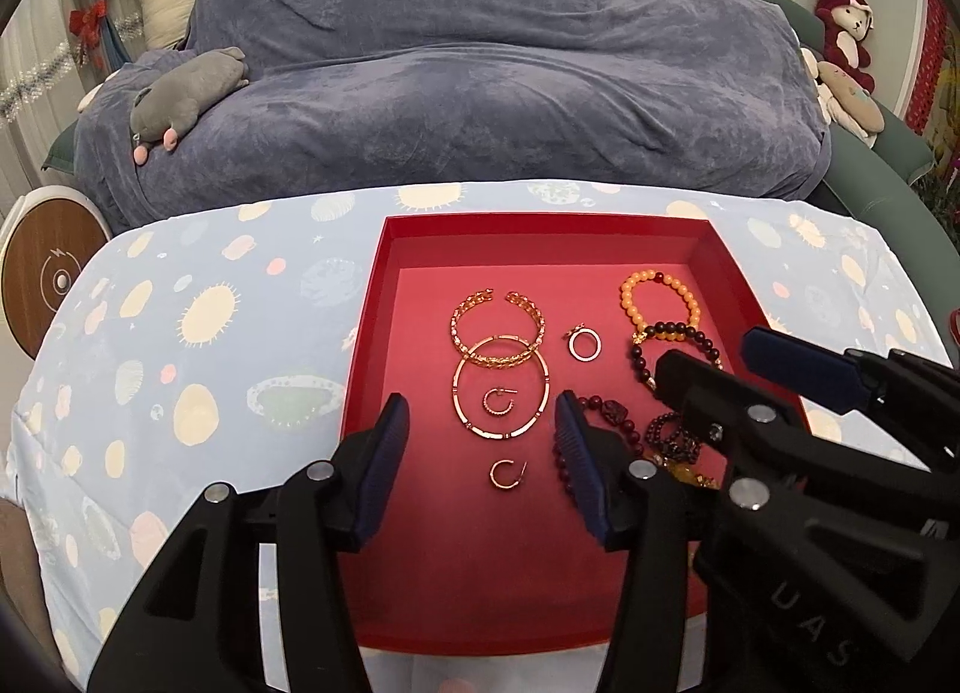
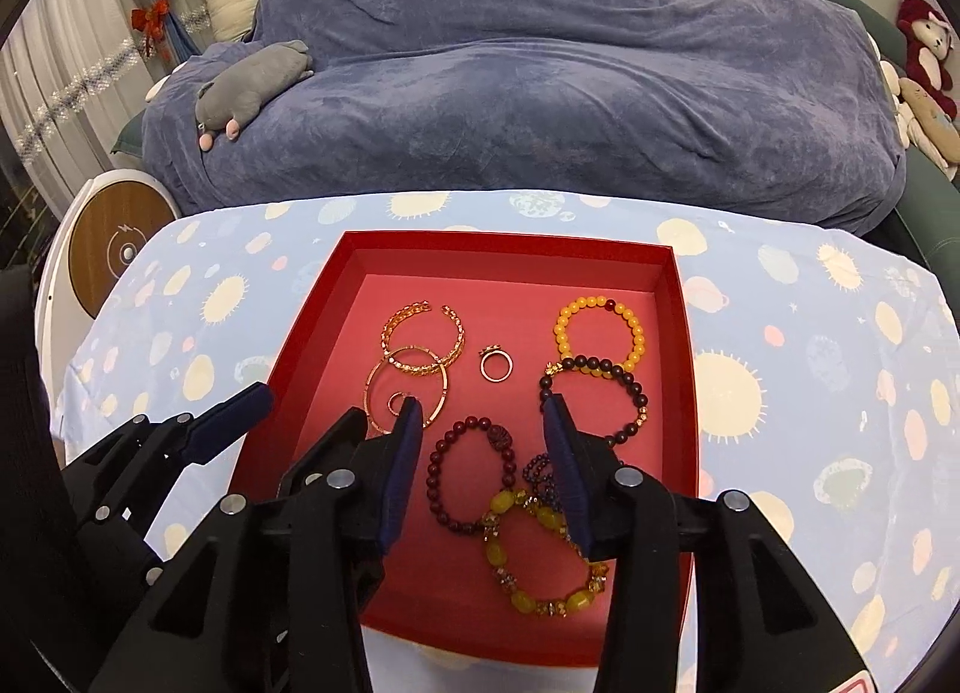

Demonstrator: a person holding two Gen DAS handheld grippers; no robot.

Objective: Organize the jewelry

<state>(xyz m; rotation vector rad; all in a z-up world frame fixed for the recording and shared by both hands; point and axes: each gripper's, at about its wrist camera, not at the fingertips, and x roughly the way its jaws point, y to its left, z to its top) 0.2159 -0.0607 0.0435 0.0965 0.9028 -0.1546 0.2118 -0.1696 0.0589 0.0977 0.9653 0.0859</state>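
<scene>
Blue planet-print cloth covers the counter, sofa behind. Your red tray already holds everything visible: gold bangles and small hoops left, a ring in the middle, bead bracelets right. Nothing lies outside it. Your left hand-held gripper and right hand-held gripper hover part-open, both empty. Task looks nearly done; overlapping bracelets near the front could still use spreading.

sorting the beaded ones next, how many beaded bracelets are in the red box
5, all on its right side: yellow bracelet at the back, dark one below it, maroon one, yellow-green one nearest, small purple one partly hidden.
</scene>
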